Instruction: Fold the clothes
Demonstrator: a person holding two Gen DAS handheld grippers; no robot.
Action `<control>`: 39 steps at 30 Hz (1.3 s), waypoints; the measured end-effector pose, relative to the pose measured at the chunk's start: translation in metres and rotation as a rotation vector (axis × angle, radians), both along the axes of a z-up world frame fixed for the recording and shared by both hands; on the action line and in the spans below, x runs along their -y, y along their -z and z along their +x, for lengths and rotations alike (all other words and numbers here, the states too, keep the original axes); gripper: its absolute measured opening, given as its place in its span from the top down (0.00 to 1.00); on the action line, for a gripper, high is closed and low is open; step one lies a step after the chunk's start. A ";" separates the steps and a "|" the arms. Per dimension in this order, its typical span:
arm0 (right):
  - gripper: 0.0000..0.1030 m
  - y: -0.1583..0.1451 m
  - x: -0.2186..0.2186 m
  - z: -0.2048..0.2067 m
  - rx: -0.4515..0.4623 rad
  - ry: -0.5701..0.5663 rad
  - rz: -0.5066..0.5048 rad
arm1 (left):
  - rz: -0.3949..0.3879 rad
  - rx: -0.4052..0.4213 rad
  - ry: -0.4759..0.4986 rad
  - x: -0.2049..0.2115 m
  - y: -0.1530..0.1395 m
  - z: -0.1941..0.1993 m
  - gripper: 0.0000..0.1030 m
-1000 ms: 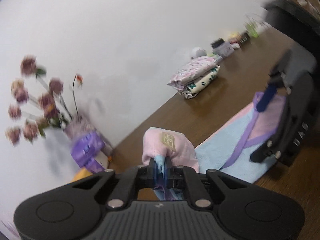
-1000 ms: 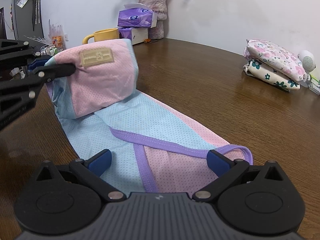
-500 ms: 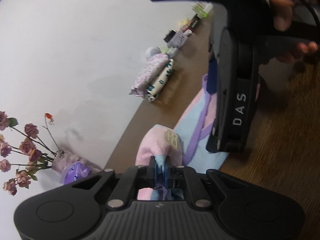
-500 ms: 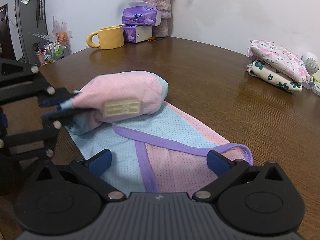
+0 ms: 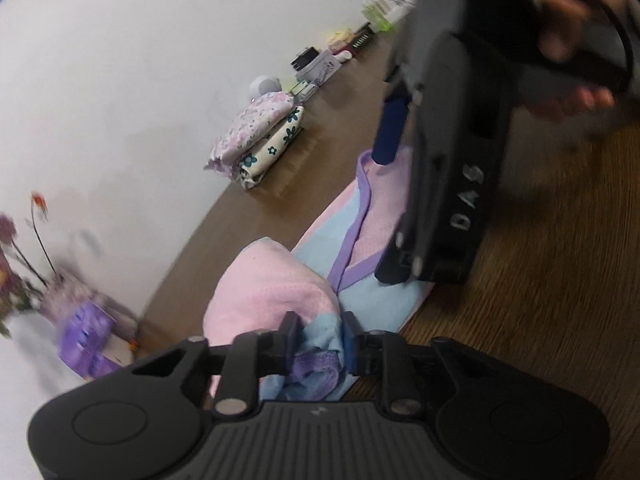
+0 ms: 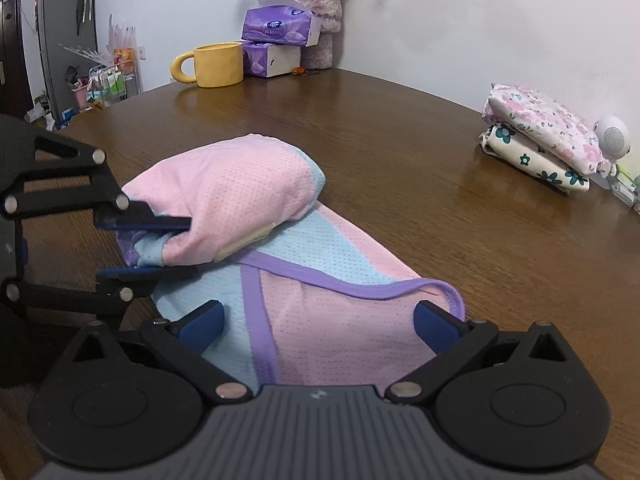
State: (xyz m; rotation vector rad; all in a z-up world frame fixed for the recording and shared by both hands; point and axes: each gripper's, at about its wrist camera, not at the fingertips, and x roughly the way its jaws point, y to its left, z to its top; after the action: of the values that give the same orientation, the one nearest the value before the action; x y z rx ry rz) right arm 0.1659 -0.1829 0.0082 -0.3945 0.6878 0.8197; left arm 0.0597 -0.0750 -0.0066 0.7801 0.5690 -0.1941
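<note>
We saw the brown wooden table [image 6: 400, 152] carrying everything, its grain glossy under the light. On it lay the pink and light-blue mesh garment with purple trim [image 6: 344, 320], stretched flat toward the right gripper and doubled over at its far end into a soft pink roll. A small beige label was sewn to the underside of that roll; we could not read anything on it. The fabric showed fine perforations all over, and the purple binding crossed it in a V.

Our left gripper [image 5: 316, 340] had its jaws partly apart, with the bunched blue and purple edge of the roll sitting between them, no longer pinched tight. Our right gripper [image 6: 316, 320] hovered low over the flat pink end of the garment, jaws spread wide and holding nothing. In the left wrist view its black body bore the white letters "DAS", and a hand [image 5: 572, 60] gripped its handle.

Against the wall stood a stack of two folded floral cloths [image 6: 540, 136], well apart from the garment. Farther left were a yellow ceramic mug [image 6: 216, 65] and two purple tissue packs [image 6: 278, 32], their print too small to read, beside a fuzzy pink vase [image 6: 318, 20].
</note>
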 end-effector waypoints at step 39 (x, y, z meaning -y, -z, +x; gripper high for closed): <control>0.00 0.008 0.014 -0.019 -0.032 0.267 0.068 | -0.659 -0.097 -0.471 -0.113 -0.047 0.014 0.16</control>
State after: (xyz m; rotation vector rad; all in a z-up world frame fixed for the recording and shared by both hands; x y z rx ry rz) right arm 0.1470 -0.1970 0.0006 -0.2223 0.7228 0.5950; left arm 0.0733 0.0382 0.0404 -0.0107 0.7114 0.0224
